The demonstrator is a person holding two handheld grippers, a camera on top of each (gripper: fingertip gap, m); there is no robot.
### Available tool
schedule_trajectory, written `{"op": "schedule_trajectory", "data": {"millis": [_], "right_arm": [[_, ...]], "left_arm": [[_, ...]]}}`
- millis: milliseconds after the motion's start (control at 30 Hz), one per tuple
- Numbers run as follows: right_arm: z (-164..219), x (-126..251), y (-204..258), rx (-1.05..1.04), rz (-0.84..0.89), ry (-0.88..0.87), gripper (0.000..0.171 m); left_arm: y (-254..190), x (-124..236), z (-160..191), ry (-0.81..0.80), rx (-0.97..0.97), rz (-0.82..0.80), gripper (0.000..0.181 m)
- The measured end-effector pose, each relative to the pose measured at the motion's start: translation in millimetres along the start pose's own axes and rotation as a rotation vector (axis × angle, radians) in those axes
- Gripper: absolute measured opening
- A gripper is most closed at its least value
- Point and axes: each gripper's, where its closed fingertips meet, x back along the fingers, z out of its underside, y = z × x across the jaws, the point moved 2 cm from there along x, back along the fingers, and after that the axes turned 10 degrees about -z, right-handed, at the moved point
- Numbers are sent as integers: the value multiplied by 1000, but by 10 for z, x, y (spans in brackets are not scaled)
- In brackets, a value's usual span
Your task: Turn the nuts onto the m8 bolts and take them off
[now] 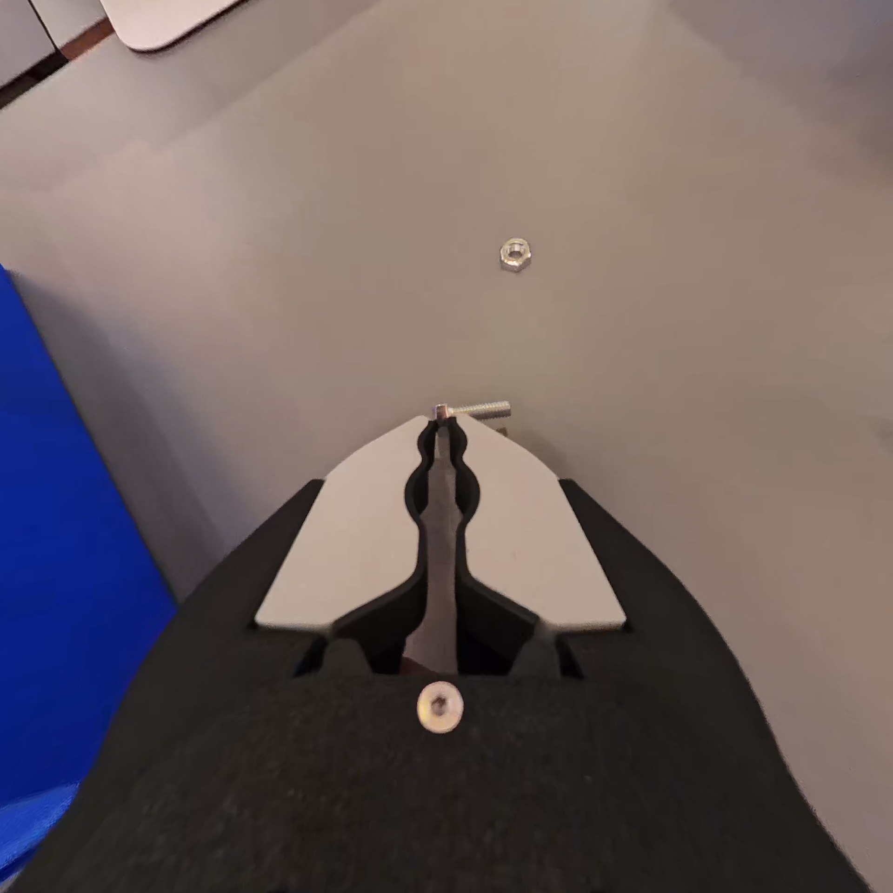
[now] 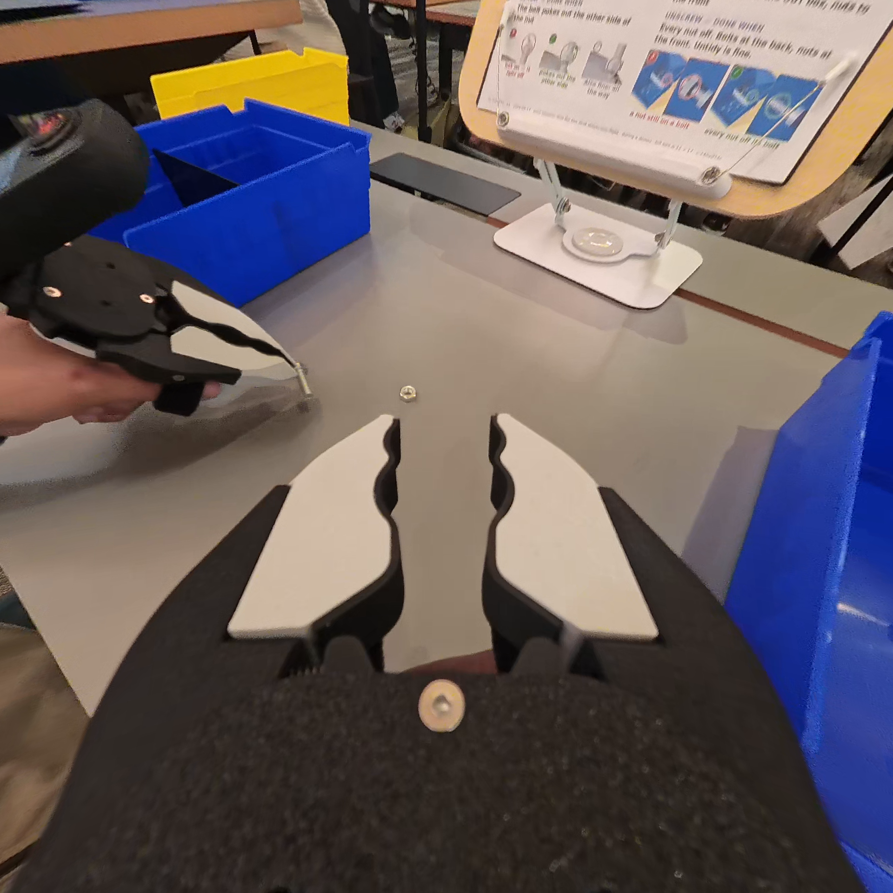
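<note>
One bolt: a small silver socket-head bolt (image 1: 471,410), threaded shank bare, pinched by its head at the very tips of the left claw (image 1: 442,421), just above the tabletop (image 1: 628,193).
Left claw: pressed together on the bolt head; white-faced fingers with wavy black rubber inner edges on a grainy black body; a hand (image 2: 72,386) grips it from below.
Nut: a bright hexagonal nut (image 2: 409,393) lying flat on the smooth grey tabletop, apart from the bolt, just beyond the right claw's tips.
Right claw: right claw (image 2: 444,425) spread wide, holding nothing.
Surroundings: a blue plastic bin (image 2: 270,193) with a dark divider, far left; another blue bin (image 2: 821,531), right edge; an instruction sheet on a white stand (image 2: 604,256), far side.
</note>
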Motion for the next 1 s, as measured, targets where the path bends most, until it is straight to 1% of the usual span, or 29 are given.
{"op": "schedule_trajectory", "data": {"millis": [133, 267, 333, 367, 467, 600, 633, 667, 767, 833, 900, 1000], "right_arm": [[60, -35, -19, -13, -10, 15, 35], [69, -41, -21, -14, -15, 18, 35], [71, -28, -24, -15, -15, 21, 35], [72, -25, -29, -15, -14, 23, 35], [71, 7, -58, -15, -7, 19, 35], [76, 21, -95, -25, -5, 17, 35], [79, 16, -97, -27, -7, 18, 35], [80, 14, -94, -28, -9, 17, 35], [74, 16, -80, -24, -10, 18, 35], [79, 17, -75, -15, -4, 23, 35], [90, 21, -78, -8, 3, 31, 35], [90, 36, -91, -8, 5, 33, 35]], "left_arm": [[-39, -112, 73, 24, 10, -4, 5], [-54, -121, 66, 4, 7, -12, 7], [-80, -62, 88, -3, -15, 10, 29], [-91, -6, 117, -10, -39, 24, 33], [-63, 210, 133, -85, -190, 60, 48], [25, 545, 116, -183, -507, 83, 48], [42, 614, 102, -199, -545, 91, 49], [20, 680, 98, -217, -565, 140, 53], [-22, 848, 98, -299, -470, 264, 57], [57, 881, 106, -364, -369, 219, 56], [70, 898, 182, -396, -309, 224, 56], [25, 831, 230, -366, -292, 273, 56]]}}
